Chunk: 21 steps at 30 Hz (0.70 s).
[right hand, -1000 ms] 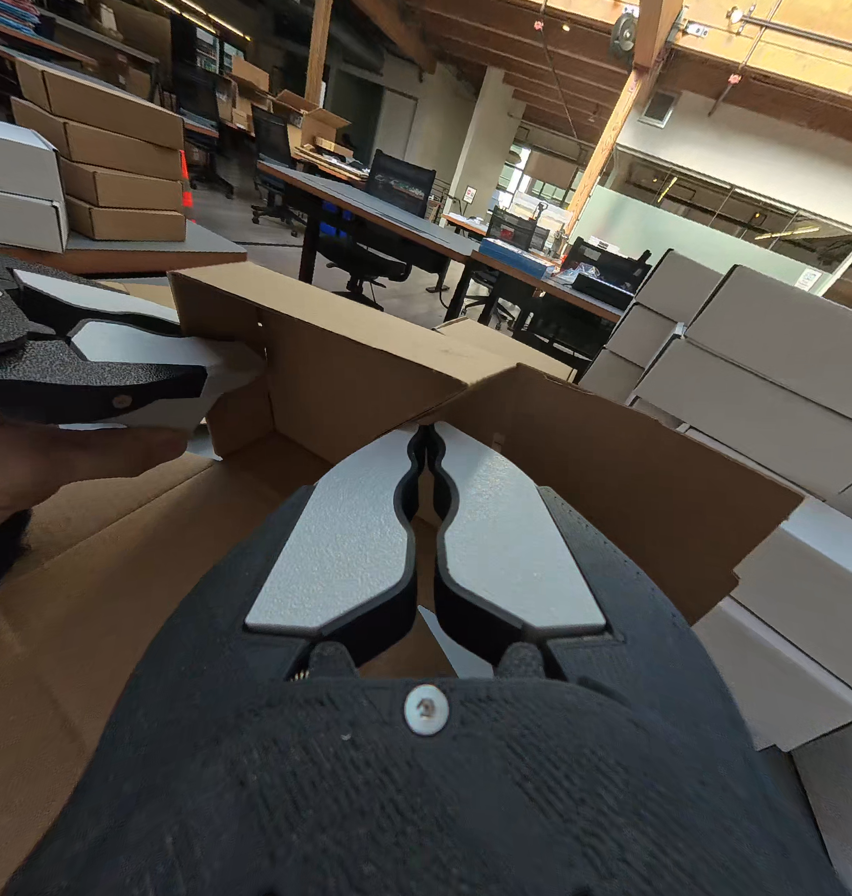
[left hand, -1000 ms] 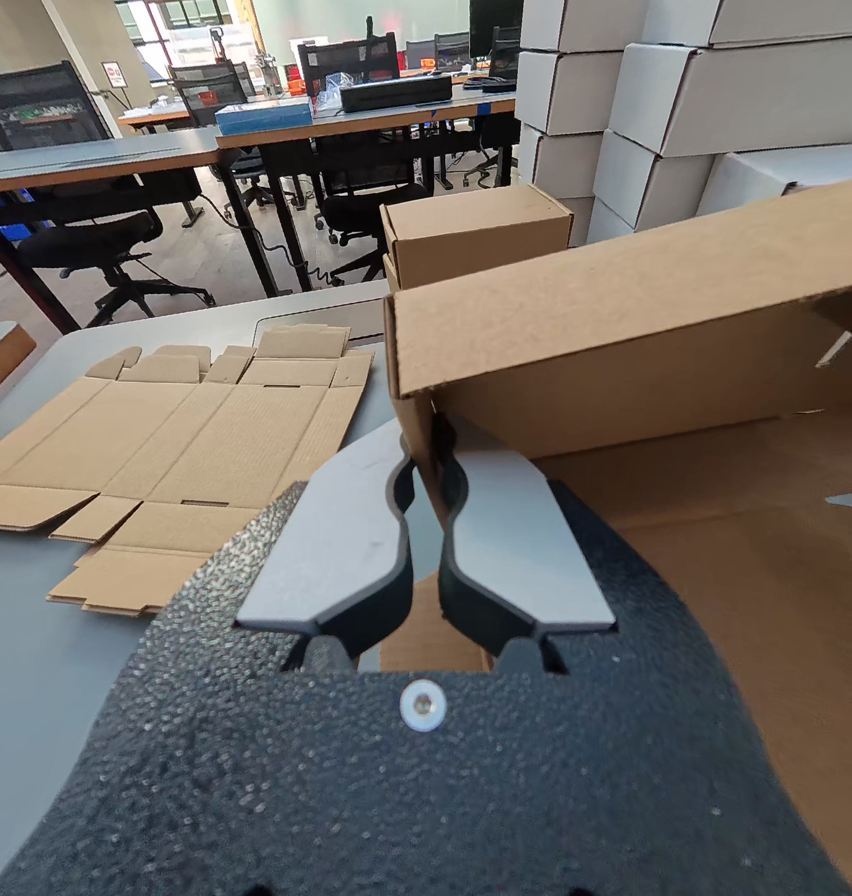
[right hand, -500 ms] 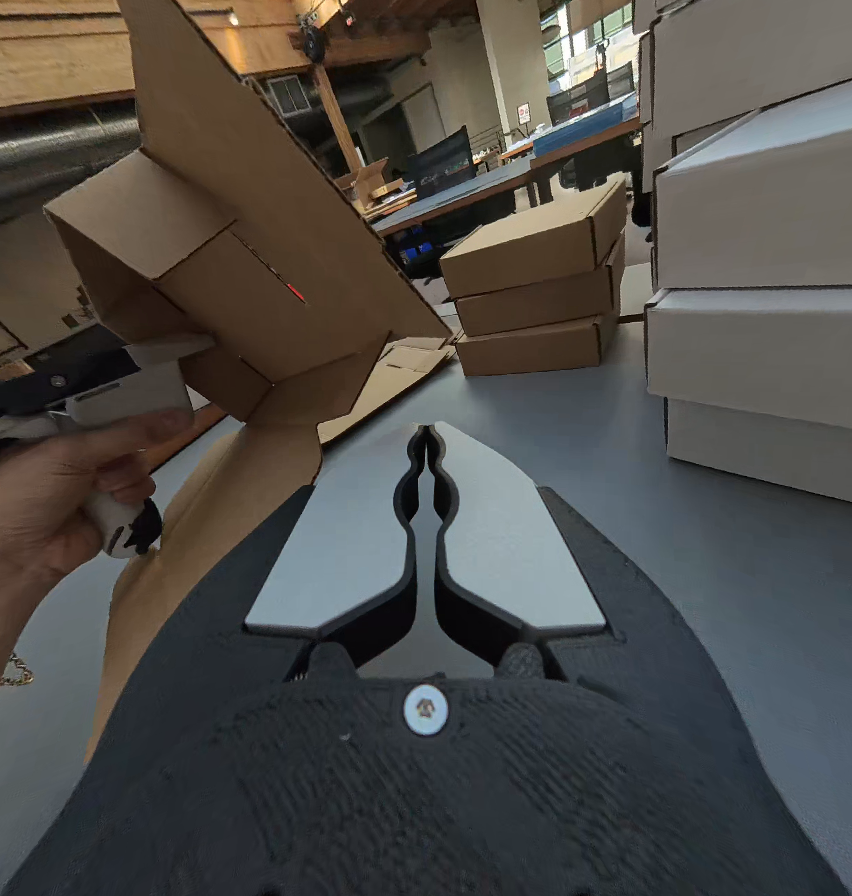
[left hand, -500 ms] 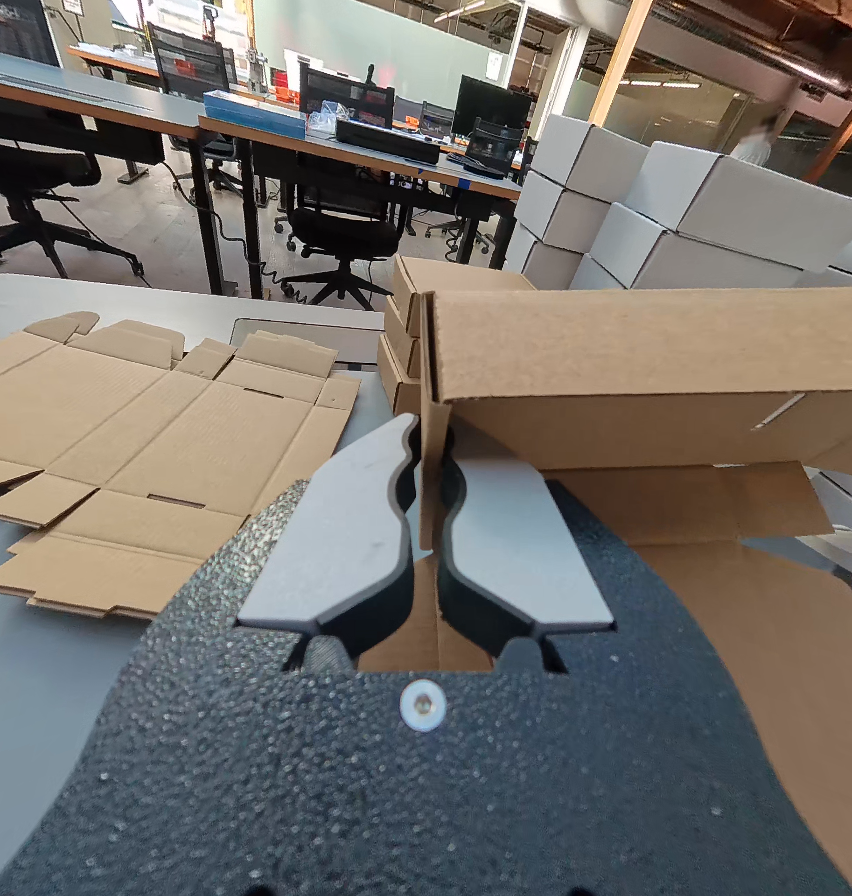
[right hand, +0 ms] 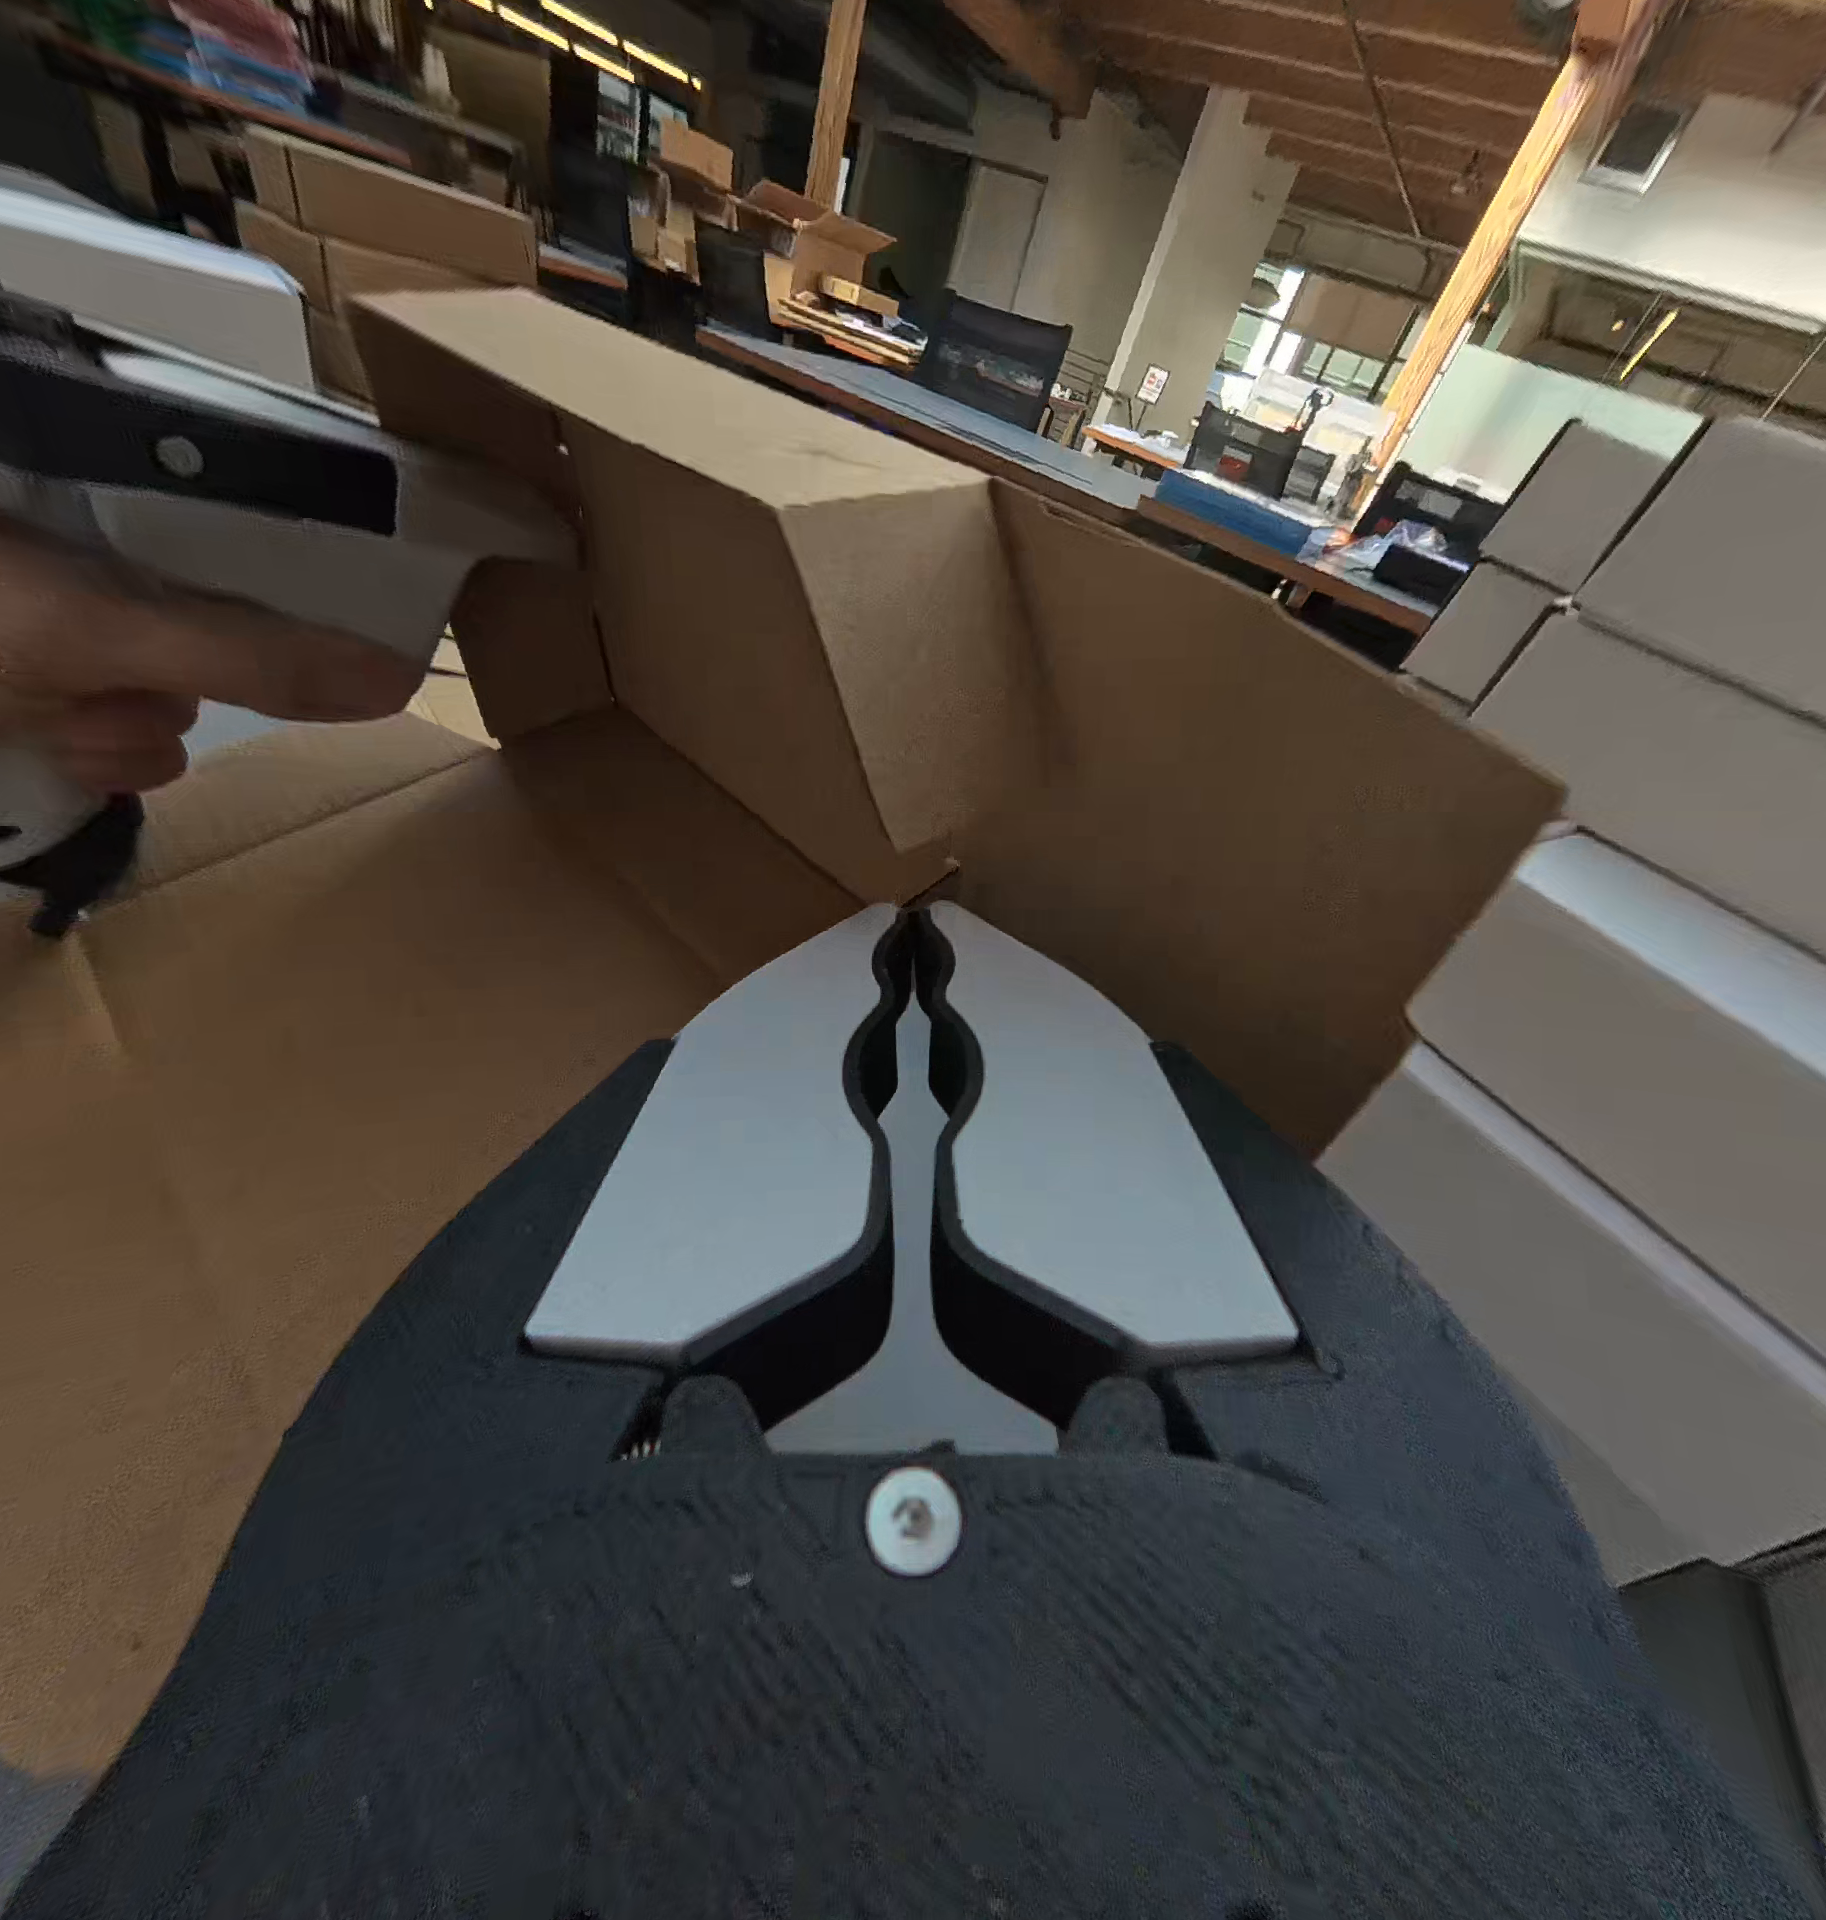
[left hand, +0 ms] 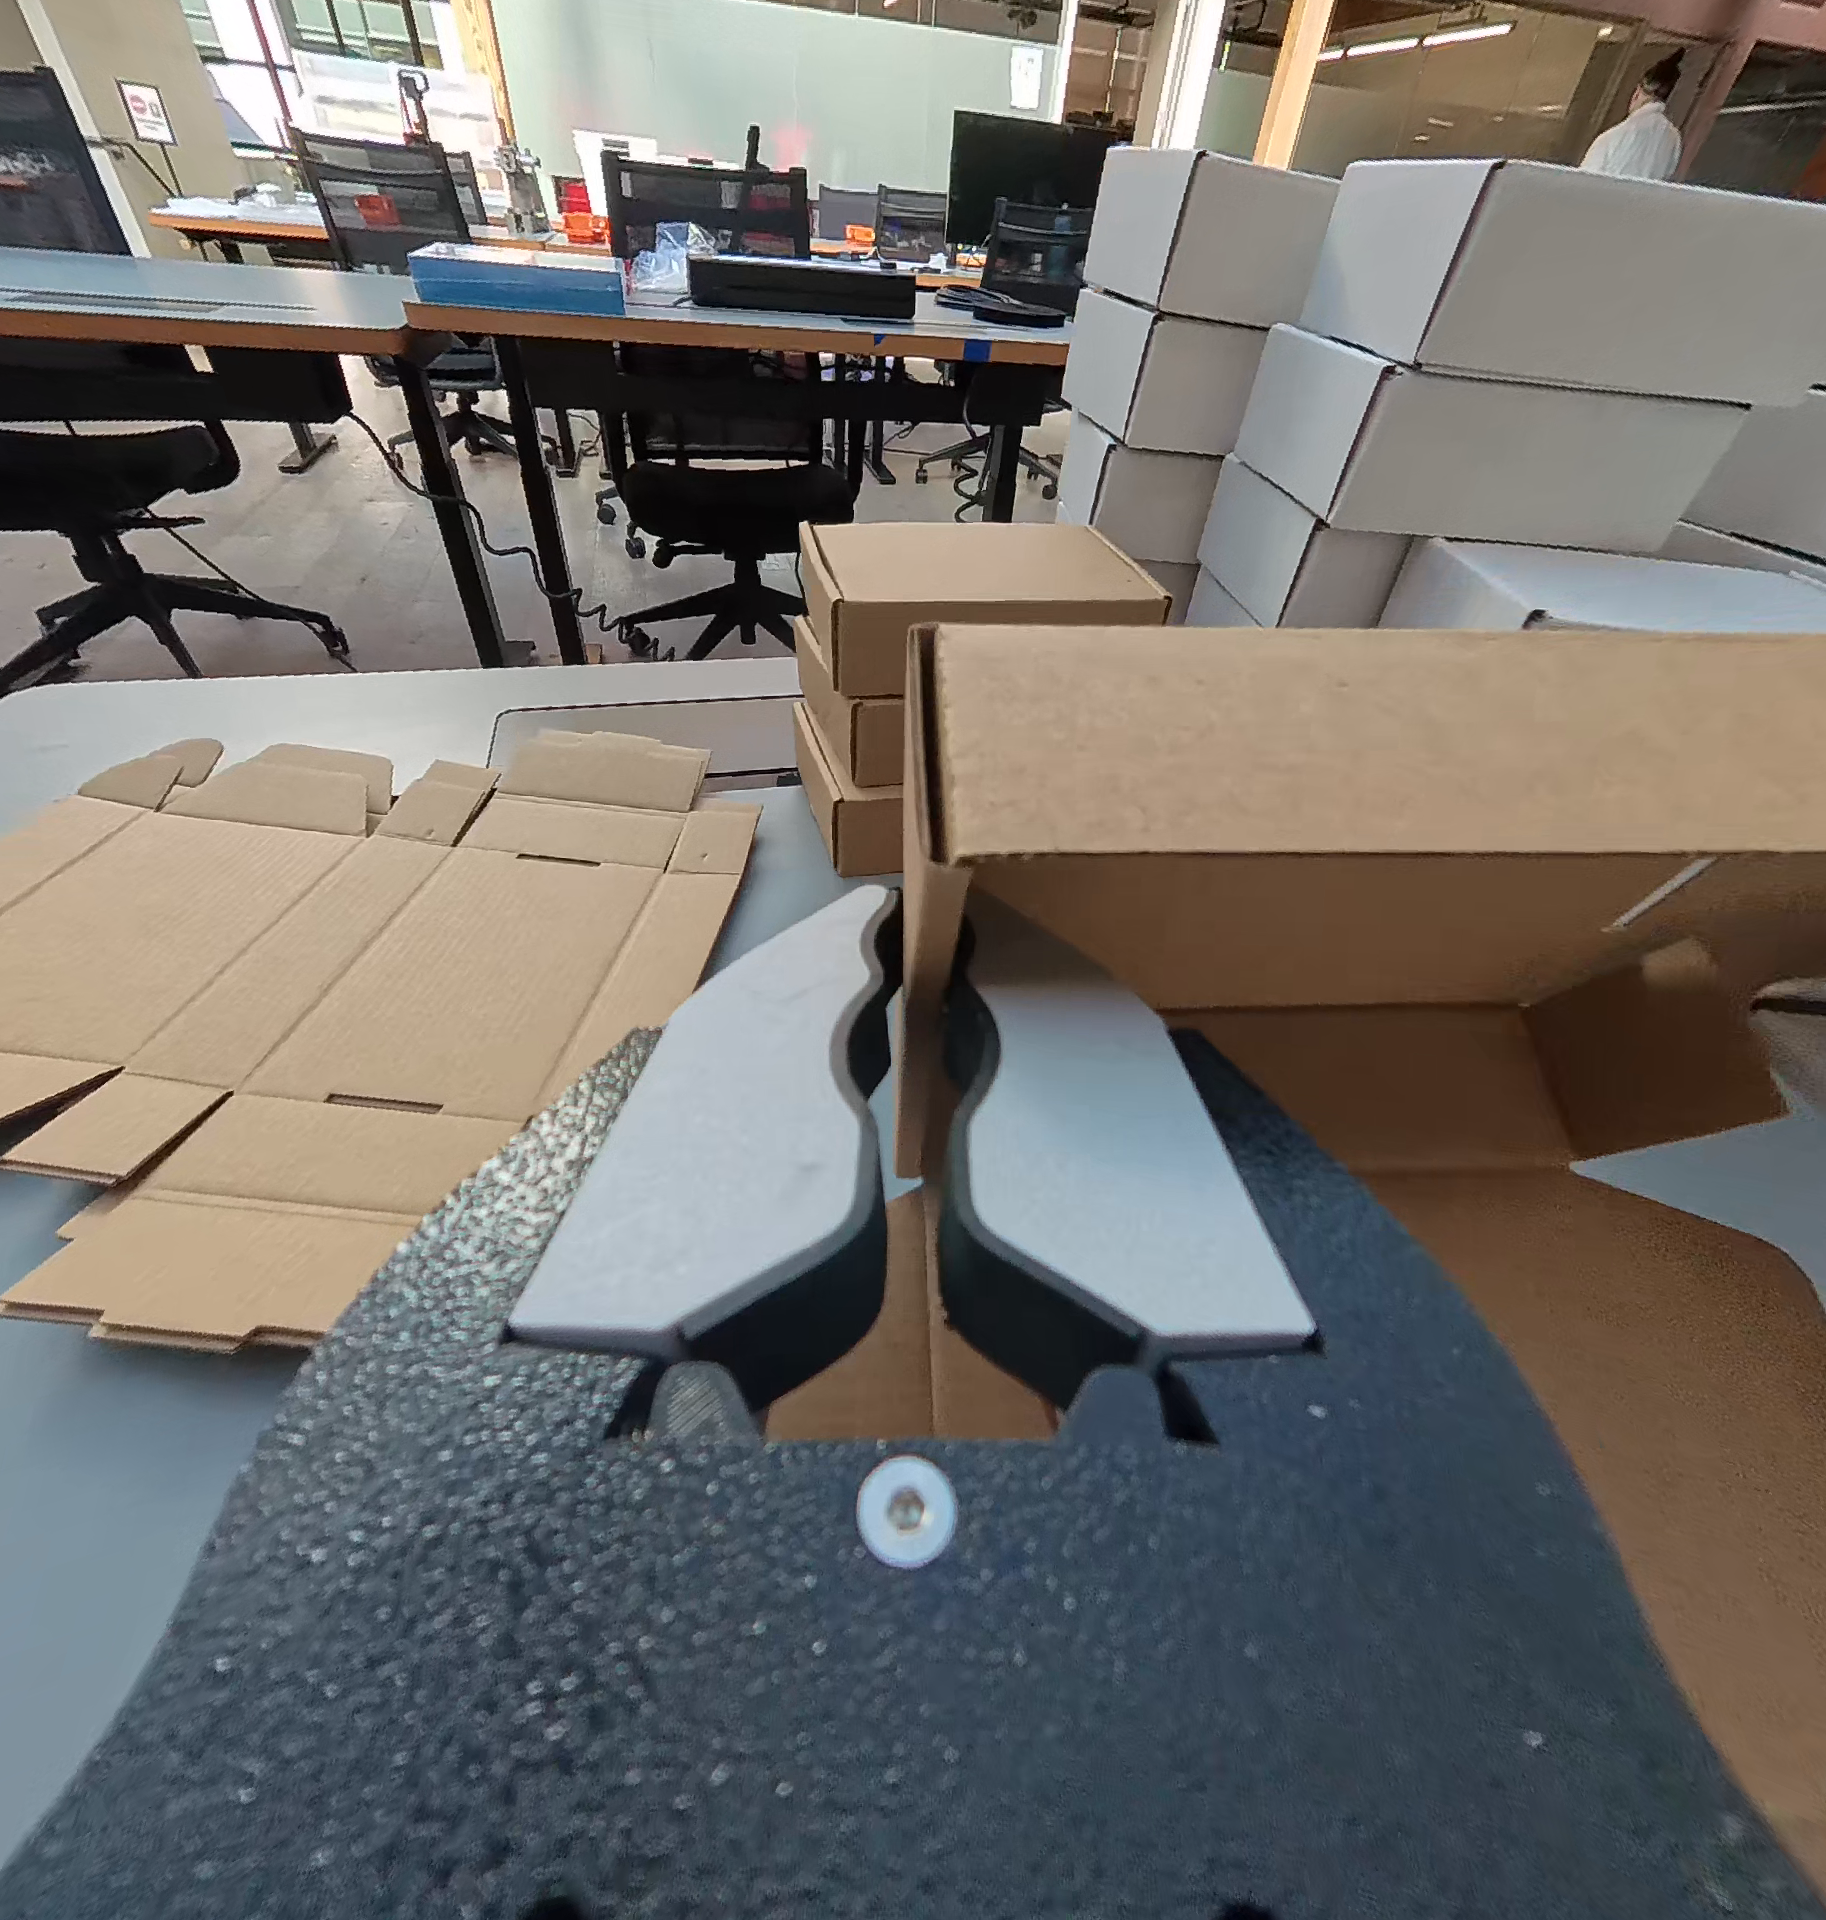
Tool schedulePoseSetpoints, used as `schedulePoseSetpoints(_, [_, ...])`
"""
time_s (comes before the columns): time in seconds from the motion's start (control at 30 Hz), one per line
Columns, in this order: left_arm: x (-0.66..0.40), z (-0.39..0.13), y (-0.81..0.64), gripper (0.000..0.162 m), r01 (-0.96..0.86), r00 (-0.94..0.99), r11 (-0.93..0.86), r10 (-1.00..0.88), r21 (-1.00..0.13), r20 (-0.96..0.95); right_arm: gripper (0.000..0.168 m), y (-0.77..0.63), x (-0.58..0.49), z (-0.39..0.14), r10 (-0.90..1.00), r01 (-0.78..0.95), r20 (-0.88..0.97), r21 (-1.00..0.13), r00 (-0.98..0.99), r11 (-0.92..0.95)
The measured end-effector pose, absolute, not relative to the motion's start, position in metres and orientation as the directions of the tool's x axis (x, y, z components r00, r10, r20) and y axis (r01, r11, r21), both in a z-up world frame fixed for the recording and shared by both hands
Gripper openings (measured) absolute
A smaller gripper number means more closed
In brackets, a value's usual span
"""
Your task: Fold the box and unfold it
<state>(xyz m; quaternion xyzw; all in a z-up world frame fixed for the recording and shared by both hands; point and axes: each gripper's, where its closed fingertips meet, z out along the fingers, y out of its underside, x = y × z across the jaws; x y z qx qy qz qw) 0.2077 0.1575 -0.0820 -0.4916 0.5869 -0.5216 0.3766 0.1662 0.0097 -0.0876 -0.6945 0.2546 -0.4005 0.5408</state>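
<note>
Partly folded brown cardboard box (left hand: pixel 1408 748), standing on the grey table (left hand: pixel 140 1558) with its long rear wall doubled over and raised, its floor panel lying flat toward the viewer. The box's left end flap stands upright between the fingers of the left gripper (left hand: pixel 924 935), which are closed onto that flap, one finger on each face. In the right wrist view the same box (right hand: pixel 784 582) appears from its right end: the folded wall runs back to the left, and a broad side panel rises to the right of it. The right gripper (right hand: pixel 911 920) has its fingers pressed together with nothing visibly between them; its tips sit just below the corner where the folded wall meets the side panel, and contact with the cardboard cannot be determined. The left gripper (right hand: pixel 493 530) is seen at the box's far end, held by a hand (right hand: pixel 109 665). Left of the box, flat unfolded box blanks (left hand: pixel 317 997) lie on the table. Just behind the box stands a stack of three closed brown boxes (left hand: pixel 950 623). Behind and to the right of the box rise stacked white boxes (left hand: pixel 1460 343). Beyond these are desks and black office chairs (left hand: pixel 732 488).
</note>
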Motion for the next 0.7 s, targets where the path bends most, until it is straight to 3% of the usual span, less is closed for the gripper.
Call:
schedulePoseSetpoints(0.07, [0.208,-0.082,0.152,0.005,-0.198,-0.236,-0.036,-0.968,-0.980,0.083,0.000,0.020,0.164,-0.090,-0.700,0.180,0.535,-0.836,0.472,-0.518])
schedulePoseSetpoints(0.17, [0.208,-0.083,0.143,0.006,-0.240,-0.274,-0.097,-0.948,-0.966,0.163,0.000,0.032,0.167,-0.109,-0.445,0.230,0.830,-0.531,0.337,-0.816])
schedulePoseSetpoints(0.23, [0.208,-0.085,0.140,0.006,-0.264,-0.285,-0.119,-0.938,-0.957,0.195,0.000,0.037,0.168,-0.124,-0.265,0.209,0.914,-0.337,0.308,-0.918])
schedulePoseSetpoints(0.3, [0.208,-0.087,0.141,0.007,-0.274,-0.289,-0.121,-0.936,-0.954,0.202,0.000,0.042,0.169,-0.135,-0.209,0.188,0.921,-0.281,0.329,-0.941])
schedulePoseSetpoints(0.4, [0.207,-0.093,0.143,0.007,-0.282,-0.284,-0.100,-0.941,-0.954,0.183,0.000,0.048,0.167,-0.148,-0.253,0.164,0.869,-0.349,0.426,-0.923])
schedulePoseSetpoints(0.53, [0.211,-0.098,0.152,0.005,-0.272,-0.267,-0.048,-0.956,-0.961,0.123,0.000,0.046,0.165,-0.130,-0.363,0.190,0.848,-0.459,0.387,-0.868])
schedulePoseSetpoints(0.7, [0.218,-0.098,0.174,0.004,-0.255,-0.226,-0.038,-0.969,-0.966,0.098,0.000,0.035,0.143,-0.089,-0.638,0.186,0.526,-0.832,0.563,-0.523])
